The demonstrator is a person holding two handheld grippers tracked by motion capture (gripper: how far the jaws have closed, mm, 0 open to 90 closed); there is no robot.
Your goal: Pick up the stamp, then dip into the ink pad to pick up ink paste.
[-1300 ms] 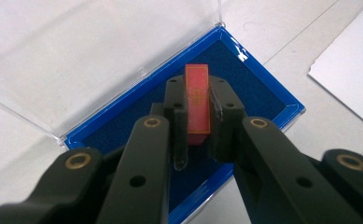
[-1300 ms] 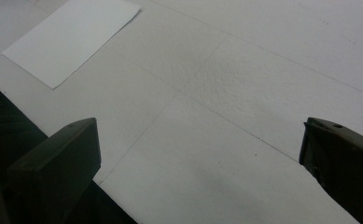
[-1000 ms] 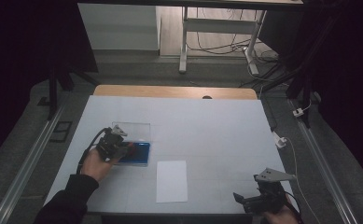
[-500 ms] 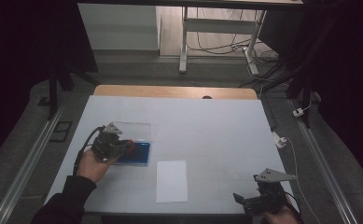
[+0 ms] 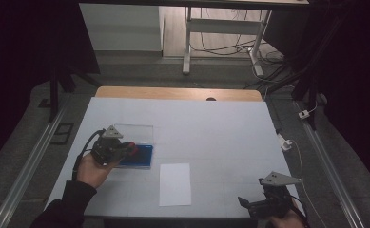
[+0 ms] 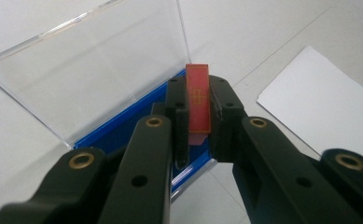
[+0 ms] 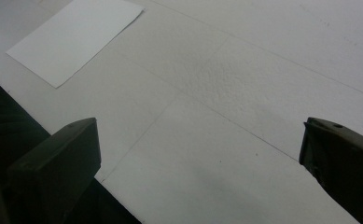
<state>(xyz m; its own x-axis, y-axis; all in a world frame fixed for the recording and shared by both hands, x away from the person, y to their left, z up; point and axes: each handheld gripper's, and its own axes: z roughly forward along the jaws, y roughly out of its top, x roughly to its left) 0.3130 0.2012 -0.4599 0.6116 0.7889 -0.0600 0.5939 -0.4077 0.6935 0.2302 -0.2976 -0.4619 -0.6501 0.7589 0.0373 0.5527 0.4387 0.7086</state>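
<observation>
1. My left tool (image 6: 198, 116) has its jaws closed on a small red card (image 6: 198, 100), which stands on edge between them with gold line markings facing me in the left gripper view.
2. The card sits just above the blue tray (image 6: 123, 128) of an open case; the case's clear lid (image 6: 90, 65) is tipped back behind the tray.
3. From the high view I see the left tool (image 5: 125, 149) at the left part of the desk (image 5: 220, 128), over the blue tray (image 5: 142, 156).
4. A white sheet of paper (image 5: 175, 184) lies flat on the desk near the case, to its right and nearer to me.
5. My right tool (image 5: 263, 204) hangs at the desk's near right edge, jaws spread wide and holding nothing, well apart from the case.
</observation>
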